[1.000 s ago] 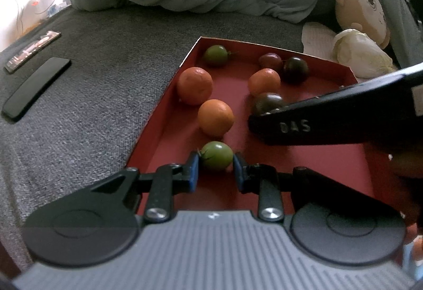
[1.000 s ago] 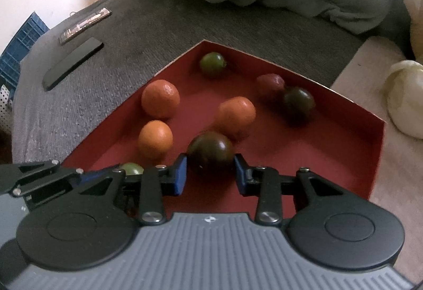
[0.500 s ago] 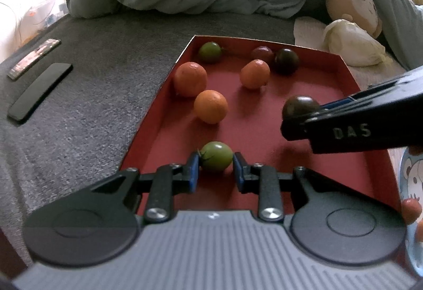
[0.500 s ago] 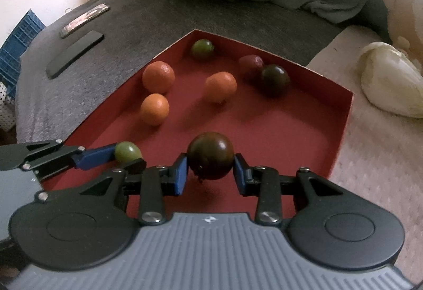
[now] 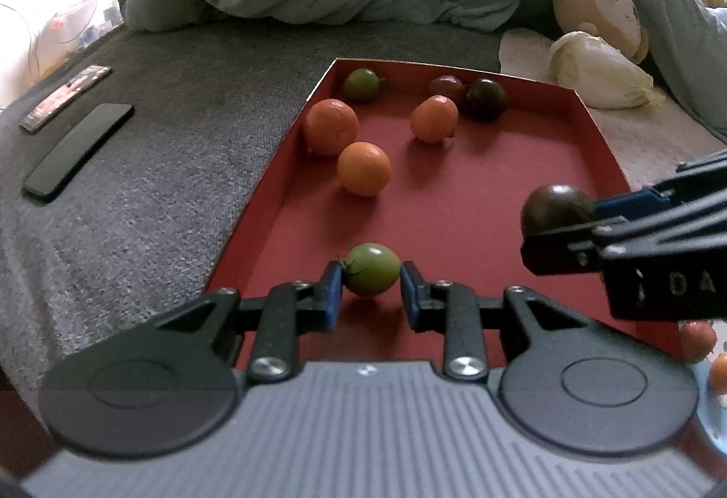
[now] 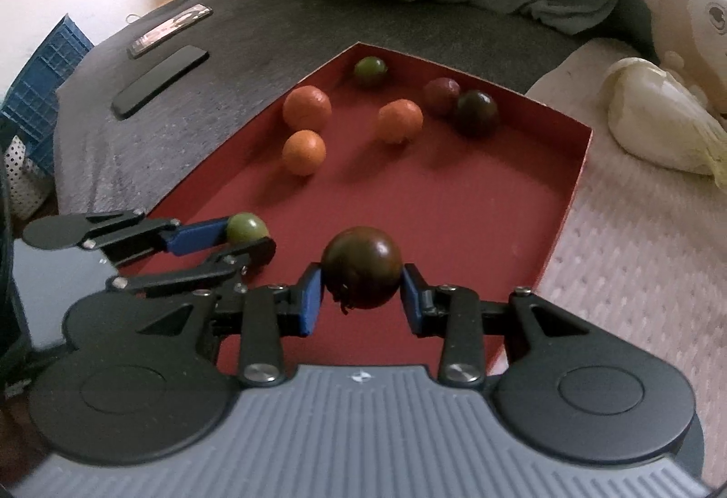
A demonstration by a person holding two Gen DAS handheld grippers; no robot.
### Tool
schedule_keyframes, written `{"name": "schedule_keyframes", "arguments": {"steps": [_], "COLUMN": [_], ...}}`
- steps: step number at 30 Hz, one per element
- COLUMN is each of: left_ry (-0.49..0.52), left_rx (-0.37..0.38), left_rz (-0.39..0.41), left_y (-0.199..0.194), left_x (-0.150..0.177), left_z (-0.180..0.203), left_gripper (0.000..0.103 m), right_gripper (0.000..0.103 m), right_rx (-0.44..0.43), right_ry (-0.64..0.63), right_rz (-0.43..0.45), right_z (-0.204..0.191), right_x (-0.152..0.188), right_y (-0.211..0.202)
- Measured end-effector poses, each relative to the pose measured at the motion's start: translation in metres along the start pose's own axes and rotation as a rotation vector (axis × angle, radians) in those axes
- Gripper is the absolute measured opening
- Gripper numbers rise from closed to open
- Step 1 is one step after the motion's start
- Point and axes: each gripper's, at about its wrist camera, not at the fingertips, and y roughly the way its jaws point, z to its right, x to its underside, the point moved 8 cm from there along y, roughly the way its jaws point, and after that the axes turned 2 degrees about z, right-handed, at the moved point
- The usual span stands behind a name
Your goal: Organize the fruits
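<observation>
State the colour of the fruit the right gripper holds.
Dark brown-purple, nearly black, fruit in the right gripper; clearest in the right wrist view.

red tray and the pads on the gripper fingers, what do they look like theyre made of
Red tray: probably matte cardboard; thin upright walls, sharp folded corners, no gloss. Pads on the right gripper fingers: blue, matte, likely rubber or soft plastic, pressed against the dark tomato; can't tell which.
</observation>
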Motion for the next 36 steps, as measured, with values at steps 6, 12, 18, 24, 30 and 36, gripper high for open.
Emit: {"name": "schedule_keyframes", "arguments": {"steps": [6,12,18,24,30,36], "left_ry": [0.003,0.011,0.02,0.031,0.044,0.051], "left_rx": [0.004,0.005,0.009,0.014,0.01,0.003], "left_rz": [0.007,0.014,0.022,0.033,0.037,0.038], "left_y": [-0.006,-0.01,-0.017,-0.024,-0.026,-0.026], "left_x": [0.004,0.006,0.01,0.013,0.014,0.015], "left_z": [0.004,0.008,0.016,0.022,0.028,0.03], "left_gripper": [0.031,0.031,0.031,0.031,0.031,0.031], "right_gripper": [0.042,0.042,0.042,0.042,0.042,0.042], "right_rx": [-0.005,-0.006,-0.007,-0.005,-0.006,-0.008], "right_ry": [0.002,0.008,-0.003,-0.002,-0.011,-0.015], "right_rz": [0.003,0.009,0.013,0.024,0.029,0.035], "right_z": [-0.003,-0.002,-0.004,-0.001,0.001,0.003], "right_x": [0.014,0.027,0.036,0.039,0.042,0.044], "right_y": [-0.014,-0.026,-0.037,-0.044,-0.05,-0.056]}}
